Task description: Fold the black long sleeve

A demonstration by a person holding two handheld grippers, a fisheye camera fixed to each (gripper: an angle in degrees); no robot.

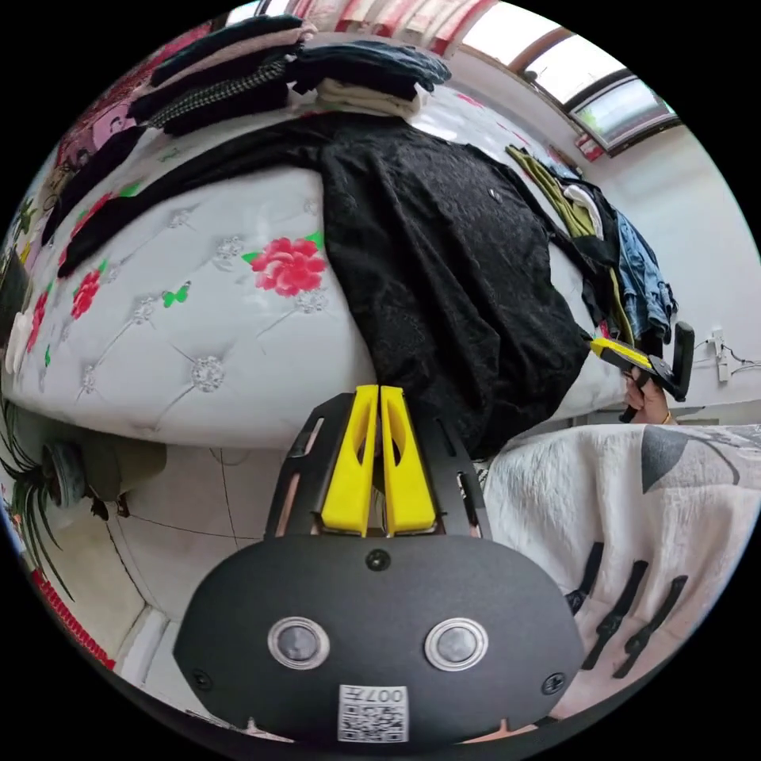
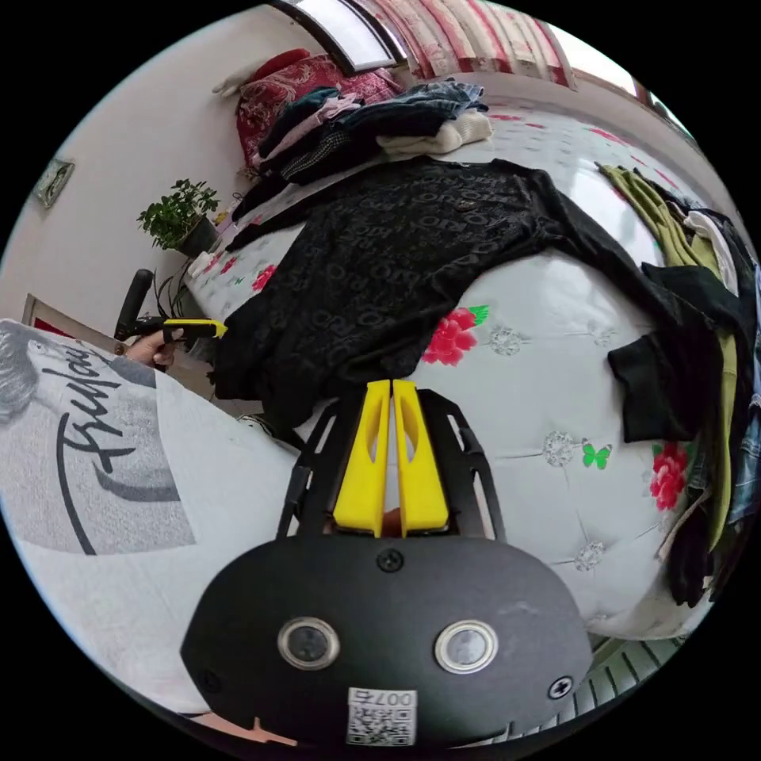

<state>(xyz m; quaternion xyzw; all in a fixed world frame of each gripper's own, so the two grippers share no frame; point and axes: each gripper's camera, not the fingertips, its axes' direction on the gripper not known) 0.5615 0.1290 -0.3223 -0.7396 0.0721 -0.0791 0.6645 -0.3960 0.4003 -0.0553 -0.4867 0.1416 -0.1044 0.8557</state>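
The black long sleeve (image 1: 444, 261) lies spread flat on the flowered bed (image 1: 158, 333), its hem hanging over the near edge. One sleeve (image 1: 158, 198) stretches out to the side; in the right gripper view the other sleeve's cuff (image 2: 658, 388) rests on the mattress. My left gripper (image 1: 379, 390) is shut at one hem corner. My right gripper (image 2: 391, 384) is shut at the other corner of the shirt (image 2: 380, 254). Each gripper appears in the other's view, held in a hand: the right one (image 1: 606, 347) and the left one (image 2: 214, 327), both touching the hem.
Folded clothes (image 1: 238, 71) are stacked at the far side of the bed. A loose pile of garments (image 1: 626, 261) drapes over one side (image 2: 713, 317). A potted plant (image 2: 178, 214) stands beside the bed. The person's white printed top (image 1: 634, 515) is close to me.
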